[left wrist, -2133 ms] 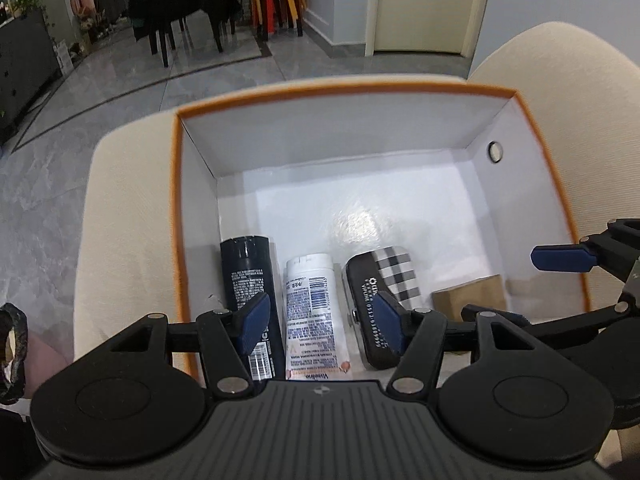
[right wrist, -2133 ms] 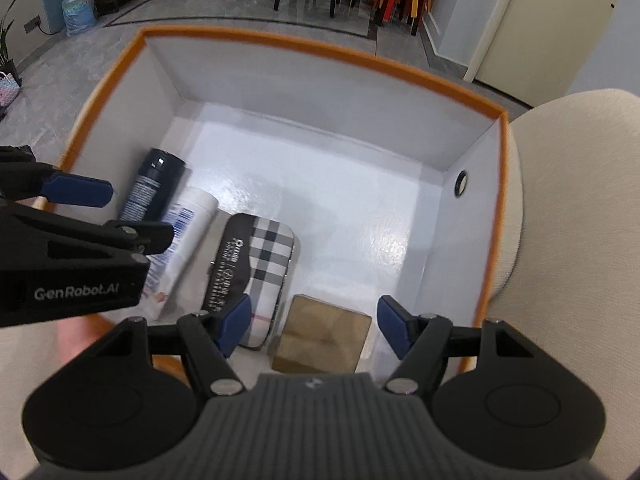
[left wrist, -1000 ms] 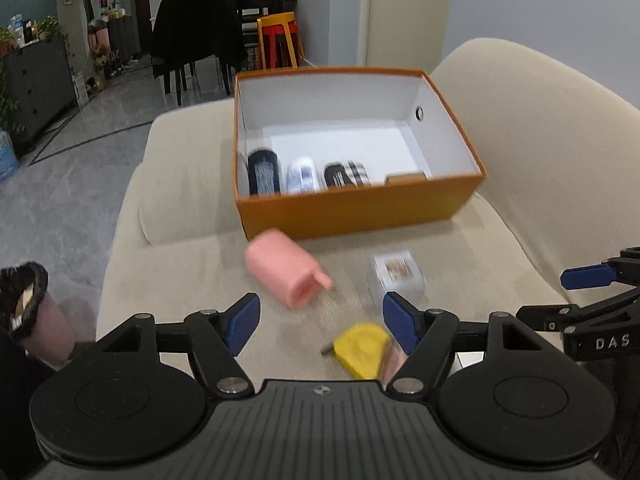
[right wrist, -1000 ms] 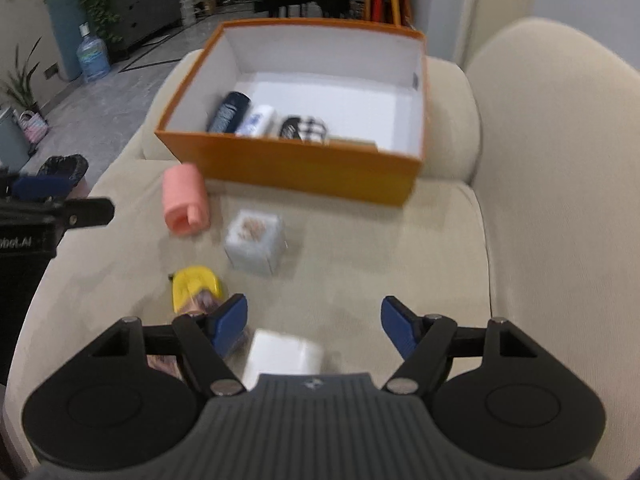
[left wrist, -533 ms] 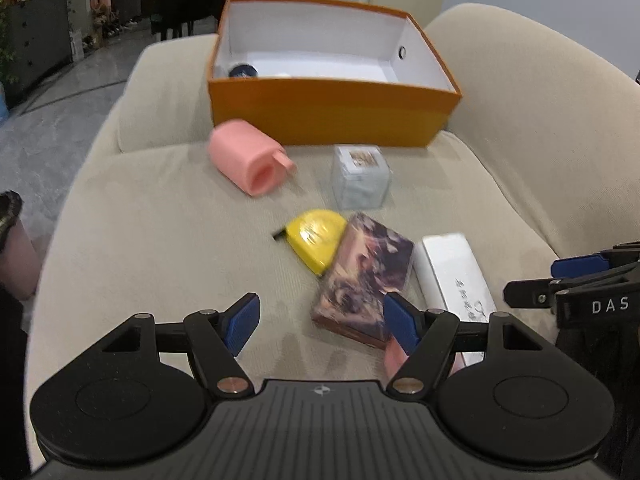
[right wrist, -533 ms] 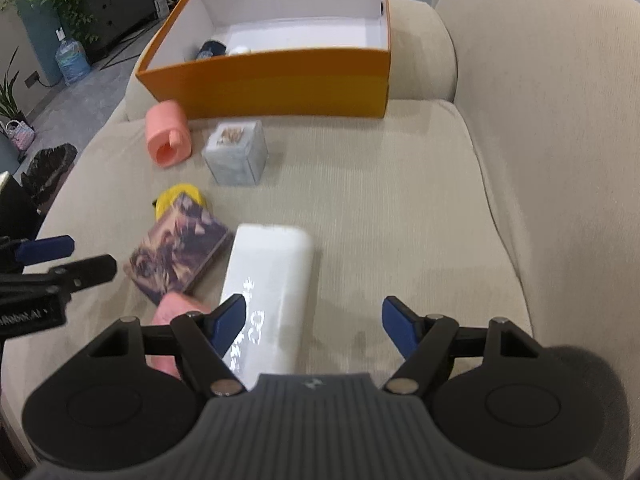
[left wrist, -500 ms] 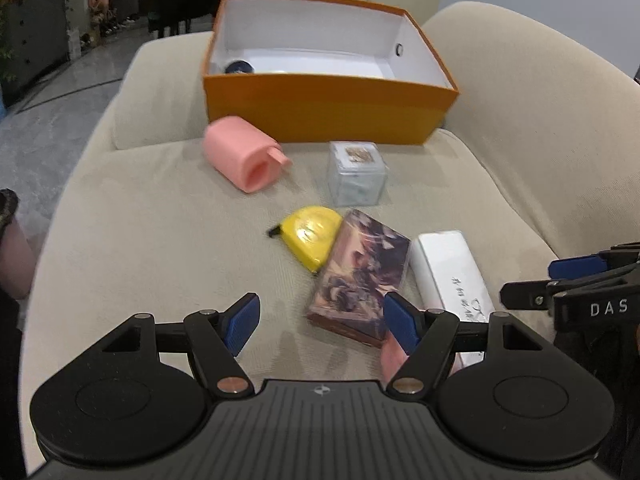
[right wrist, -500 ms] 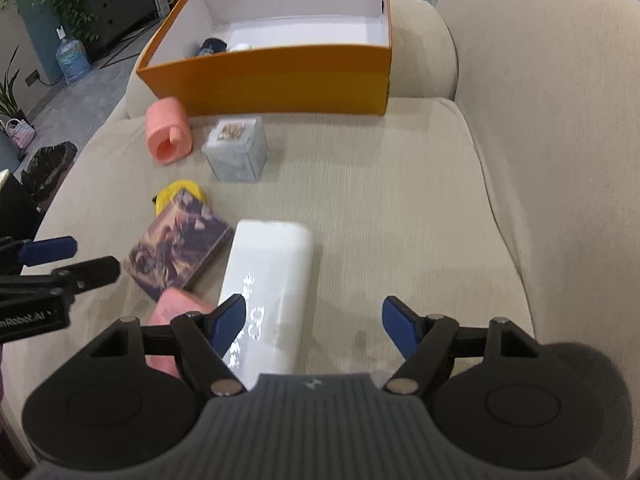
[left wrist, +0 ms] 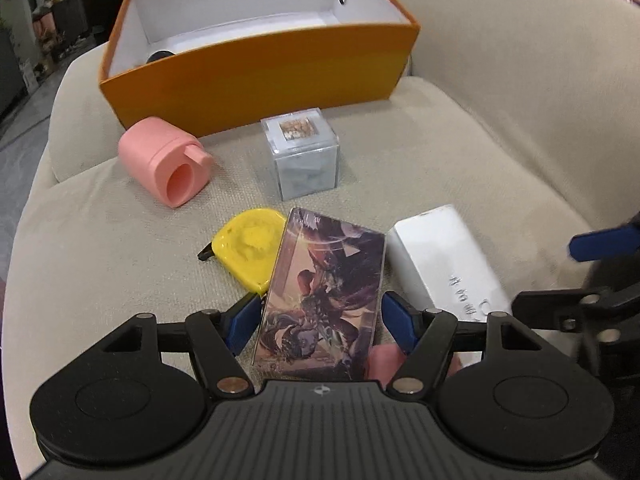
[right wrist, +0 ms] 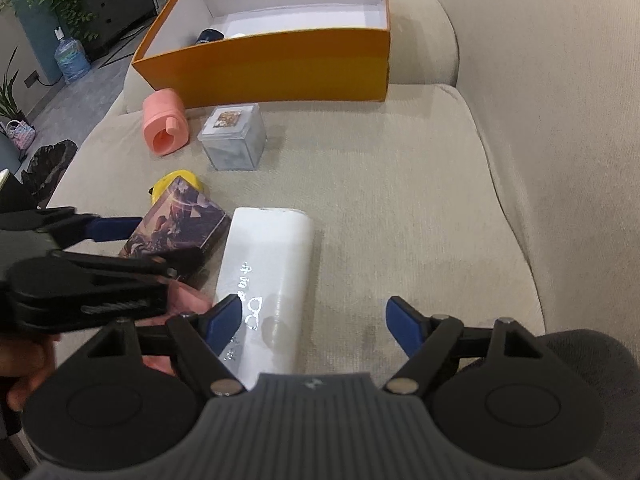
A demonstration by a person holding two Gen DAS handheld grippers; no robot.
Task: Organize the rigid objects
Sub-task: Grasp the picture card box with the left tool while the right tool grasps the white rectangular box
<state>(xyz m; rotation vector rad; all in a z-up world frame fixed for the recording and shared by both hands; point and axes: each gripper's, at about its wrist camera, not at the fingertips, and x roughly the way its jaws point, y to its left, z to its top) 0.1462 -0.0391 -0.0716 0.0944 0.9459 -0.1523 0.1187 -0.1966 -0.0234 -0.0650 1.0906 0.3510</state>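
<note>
My left gripper (left wrist: pixel 322 322) is open, its blue pads on either side of a printed card box (left wrist: pixel 324 292) lying on the sofa seat; it does not grip it. My right gripper (right wrist: pixel 314 320) is open over the near end of a white glasses case (right wrist: pixel 266 288), left pad at its edge. The card box (right wrist: pixel 180 220) also shows in the right wrist view. A yellow tape measure (left wrist: pixel 248 250), a clear cube (left wrist: pixel 304 152) and a pink roll (left wrist: pixel 166 160) lie farther off. The orange box (left wrist: pixel 256 72) stands behind them.
The sofa back (right wrist: pixel 560 100) rises on the right. A small pink object (left wrist: pixel 384 360) lies under the left gripper's right finger. A dark bottle top (right wrist: pixel 210 36) shows inside the box. The floor drops off past the seat's left edge (right wrist: pixel 60 184).
Both grippers have come down and forward from the box toward the loose items. The left now straddles the card box, the right sits over the glasses case.
</note>
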